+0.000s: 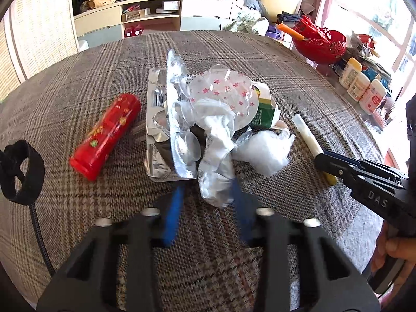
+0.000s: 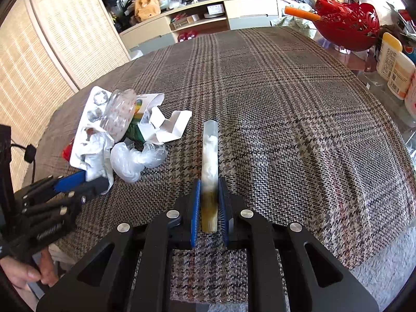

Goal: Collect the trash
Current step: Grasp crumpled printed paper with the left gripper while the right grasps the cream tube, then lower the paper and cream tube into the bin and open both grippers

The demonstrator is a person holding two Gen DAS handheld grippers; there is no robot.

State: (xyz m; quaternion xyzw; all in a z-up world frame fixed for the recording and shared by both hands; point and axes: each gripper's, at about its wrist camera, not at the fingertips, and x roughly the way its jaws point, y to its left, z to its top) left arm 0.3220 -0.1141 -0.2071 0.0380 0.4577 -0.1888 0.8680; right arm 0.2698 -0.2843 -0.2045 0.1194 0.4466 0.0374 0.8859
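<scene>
The right gripper (image 2: 209, 202) was seen with its jaws pressed against the yellowish capped end of a clear plastic tube (image 2: 210, 153), which lay on the plaid-covered table (image 2: 299, 109) pointing toward twelve o'clock. White wadding was packed inside the tube; it was judged light, stiff and somewhat slippery, so a hold near the ribbed cap seemed sound. The left gripper (image 1: 208, 202) was blurred, its jaws spread partly apart around the tail of a crumpled white wrapper (image 1: 215, 161); whether the wrapper was actually pinched could not be told. The wrapper was judged soft and nearly weightless, best taken by a bunched fold. Beyond it, at twelve o'clock, a foil blister tray (image 1: 161, 119), a star-printed plastic lid (image 1: 226, 91) and a torn green carton (image 1: 265, 109) were heaped together. A red canister (image 1: 106, 135) lay at ten o'clock, apart from the heap.
</scene>
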